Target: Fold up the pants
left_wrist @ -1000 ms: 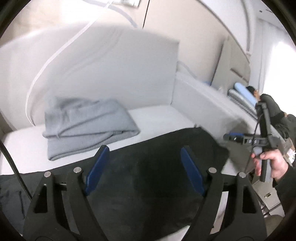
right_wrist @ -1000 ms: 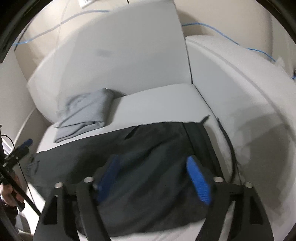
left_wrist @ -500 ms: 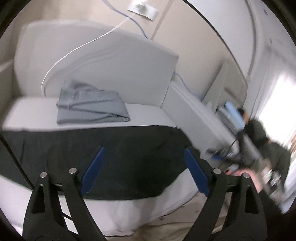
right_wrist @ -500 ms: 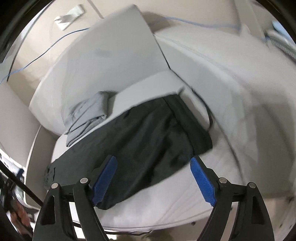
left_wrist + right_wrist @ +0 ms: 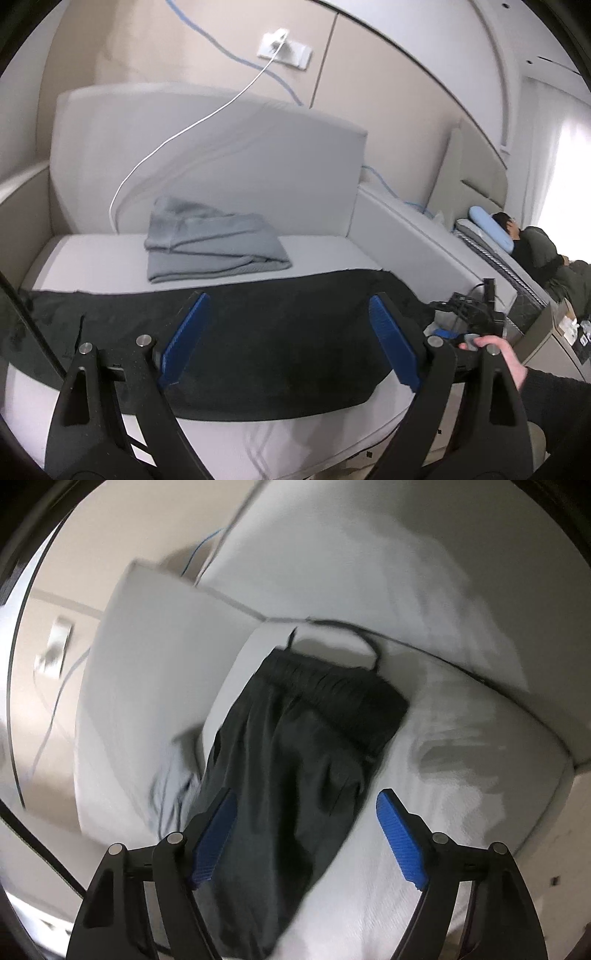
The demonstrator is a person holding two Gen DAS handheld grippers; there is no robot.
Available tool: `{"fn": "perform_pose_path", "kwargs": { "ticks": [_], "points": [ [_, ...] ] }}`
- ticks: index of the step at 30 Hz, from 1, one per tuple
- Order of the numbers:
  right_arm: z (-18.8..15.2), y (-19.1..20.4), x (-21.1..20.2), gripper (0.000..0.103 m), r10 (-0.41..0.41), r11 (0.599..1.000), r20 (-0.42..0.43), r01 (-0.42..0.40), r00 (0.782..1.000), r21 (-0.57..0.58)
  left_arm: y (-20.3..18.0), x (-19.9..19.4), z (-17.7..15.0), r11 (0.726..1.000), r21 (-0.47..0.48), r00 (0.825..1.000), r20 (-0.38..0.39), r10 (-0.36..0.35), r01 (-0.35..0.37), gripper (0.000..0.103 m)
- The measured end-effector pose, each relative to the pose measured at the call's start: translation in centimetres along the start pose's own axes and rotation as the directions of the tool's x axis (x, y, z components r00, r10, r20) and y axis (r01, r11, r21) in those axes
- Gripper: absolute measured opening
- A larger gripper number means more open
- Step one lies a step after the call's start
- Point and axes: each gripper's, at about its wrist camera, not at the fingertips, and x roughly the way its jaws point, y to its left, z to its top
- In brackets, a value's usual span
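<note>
Left wrist view: the left tongs gape wide and empty above black pants spread flat across a white mattress. The right tongs are likewise spread, gripping nothing, near the waistband.

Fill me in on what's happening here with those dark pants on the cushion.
A person holds a gripper in each hand over the black pants, which lie spread flat on the white seat cushion. The left gripper and the right gripper are both open, holding nothing. A folded grey garment lies behind. No fold has begun.
</note>
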Motion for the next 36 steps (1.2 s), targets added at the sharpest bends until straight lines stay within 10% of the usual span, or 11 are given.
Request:
{"fn": "perform_pose_path", "kwargs": {
  "ticks": [9,18,24,36],
  "points": [
    [2.2,-2.7,1.9,0.073,-0.035,0.991,0.113,0.020,0.993,0.131,-1.4,1.1,-0.1,0.991,0.127,0.995,-0.085,0.058,-0.047,0.087],
    [3.4,-2.5,3.3,0.065,-0.031,0.989,0.183,0.003,0.983,0.151,3.1,1.8,0.3,0.996,-0.065,0.992,-0.118,0.048,-0.056,0.086],
    [3.5,-2.9,3.0,0.026,-0.029,0.991,0.194,0.003,0.981,0.137,5.7,1.5,0.7,0.986,-0.155,0.993,-0.113,0.040,-0.057,0.086],
    [2.9,2.8,0.0,0.019,0.000,0.996,0.195,0.017,0.981,-0.086,7.3,0.4,1.5,0.981,-0.185,0.996,-0.076,0.044,-0.057,0.087]
  ]
}}
